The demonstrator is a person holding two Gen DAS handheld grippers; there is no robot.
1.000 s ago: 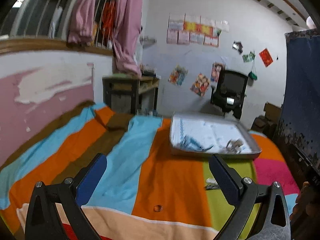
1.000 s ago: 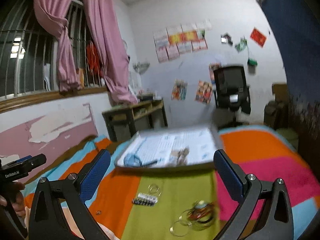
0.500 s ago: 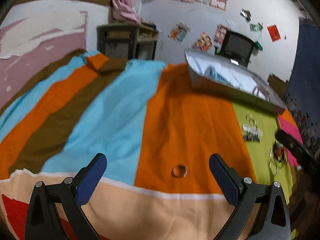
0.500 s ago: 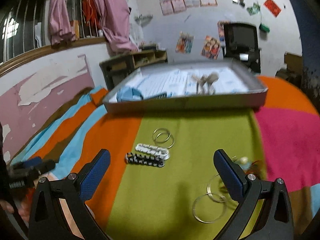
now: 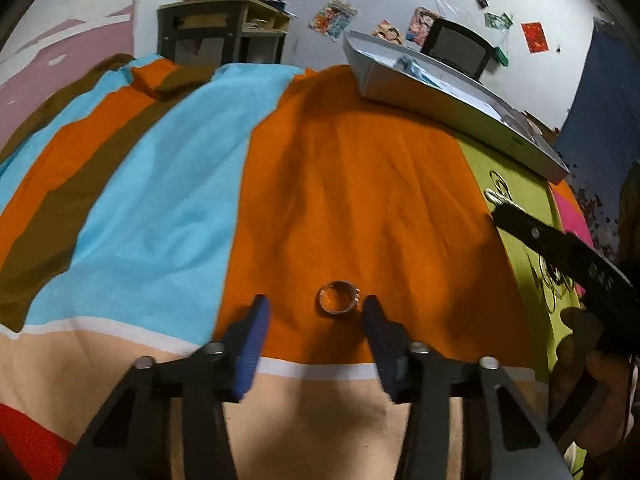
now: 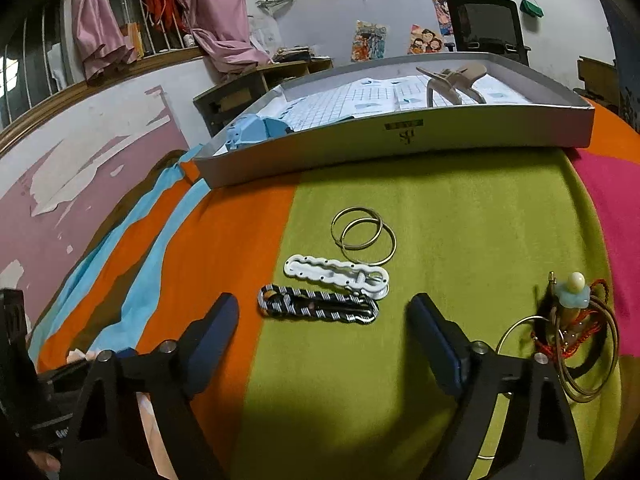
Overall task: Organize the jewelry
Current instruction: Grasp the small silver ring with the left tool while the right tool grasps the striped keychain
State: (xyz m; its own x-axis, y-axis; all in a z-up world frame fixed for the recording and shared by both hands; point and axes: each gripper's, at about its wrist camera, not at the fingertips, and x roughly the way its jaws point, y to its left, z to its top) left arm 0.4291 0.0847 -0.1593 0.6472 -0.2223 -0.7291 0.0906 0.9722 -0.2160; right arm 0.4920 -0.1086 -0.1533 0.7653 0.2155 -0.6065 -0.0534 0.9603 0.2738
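The left claw stands apart around the small silver ring on the orange stripe of the bedsheet, the ring touching its right finger, so closing may push it away or pinch soft cloth, while the right claw waits apart before the striped hair clip.

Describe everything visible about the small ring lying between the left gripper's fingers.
The ring is a small silvery metal band with a little raised setting on its right side. It lies flat on the orange stripe of the bedspread, just ahead of the open left gripper, close to its right finger; contact there cannot be told.
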